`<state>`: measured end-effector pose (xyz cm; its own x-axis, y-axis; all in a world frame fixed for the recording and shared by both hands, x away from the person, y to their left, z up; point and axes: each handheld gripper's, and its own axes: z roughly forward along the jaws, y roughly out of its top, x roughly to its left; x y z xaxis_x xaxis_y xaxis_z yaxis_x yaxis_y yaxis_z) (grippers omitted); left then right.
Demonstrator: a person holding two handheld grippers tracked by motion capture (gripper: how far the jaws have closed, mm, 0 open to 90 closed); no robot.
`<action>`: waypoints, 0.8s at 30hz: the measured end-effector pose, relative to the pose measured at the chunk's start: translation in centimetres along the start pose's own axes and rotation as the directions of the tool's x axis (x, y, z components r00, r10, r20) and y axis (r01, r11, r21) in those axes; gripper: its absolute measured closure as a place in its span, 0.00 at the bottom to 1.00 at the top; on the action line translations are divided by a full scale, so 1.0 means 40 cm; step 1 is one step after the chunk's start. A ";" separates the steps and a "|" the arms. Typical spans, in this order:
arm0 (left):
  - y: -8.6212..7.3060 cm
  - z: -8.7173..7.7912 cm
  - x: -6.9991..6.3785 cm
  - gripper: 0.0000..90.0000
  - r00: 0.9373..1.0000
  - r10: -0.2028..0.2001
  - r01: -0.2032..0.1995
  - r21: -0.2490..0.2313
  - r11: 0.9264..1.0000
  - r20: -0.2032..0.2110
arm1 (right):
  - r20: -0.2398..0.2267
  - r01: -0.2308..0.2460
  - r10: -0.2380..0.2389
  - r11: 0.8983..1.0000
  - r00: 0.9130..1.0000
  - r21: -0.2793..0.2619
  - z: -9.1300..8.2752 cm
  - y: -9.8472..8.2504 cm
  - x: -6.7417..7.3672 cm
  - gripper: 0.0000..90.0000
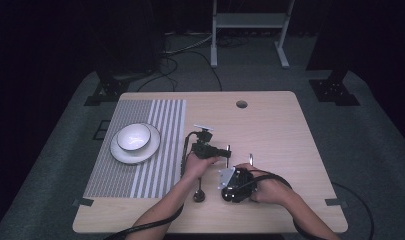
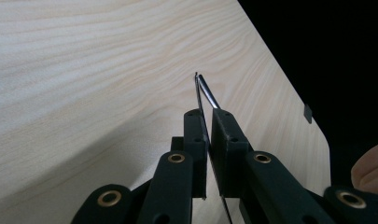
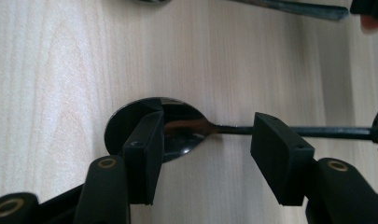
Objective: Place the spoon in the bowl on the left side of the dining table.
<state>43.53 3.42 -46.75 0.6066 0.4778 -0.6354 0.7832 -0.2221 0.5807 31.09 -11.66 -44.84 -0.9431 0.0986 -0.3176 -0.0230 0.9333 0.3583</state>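
- Dark surroundings close in on a pale wooden table [image 1: 270,120]. Behind it I can make out only loose cables on the floor and the legs of a white frame [image 1: 250,30].
- On the table's left side lies a striped mat [image 1: 160,145]. It carries a white plate [image 1: 121,155] with a white bowl [image 1: 133,137] on it.
- The left hand-held gripper [image 1: 217,152] sits near the middle of the table. In the left gripper view [image 2: 209,116] its jaws are clamped on a thin metal utensil [image 2: 207,91]. The utensil is seen edge-on, so I cannot tell what kind it is, and its lower end is cut off.
- The right hand-held gripper [image 1: 235,184] lies low near the front edge. In its own view [image 3: 205,126] the jaws stand apart and grip nothing.
- A spoon [image 3: 182,112] lies flat on the wood between those jaws. One jaw hides part of its bowl, and its handle runs off to the side. From above, the spoon [image 1: 199,195] is a small dark shape between the forearms.
- Another utensil handle [image 3: 289,8] is cropped by the top edge of the right gripper view.
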 end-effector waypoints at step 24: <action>0.047 -0.075 -0.090 0.99 0.995 0.084 -0.078 -0.087 0.993 0.062 | -0.071 -0.358 0.352 0.924 0.933 -0.133 -0.085 -0.179 -0.043 0.41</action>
<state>42.43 3.83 -41.85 0.6772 0.4043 -0.6148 0.7187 -0.1843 0.6705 31.73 -19.68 -43.86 -0.9121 0.3956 -0.1078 0.2725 0.7812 0.5617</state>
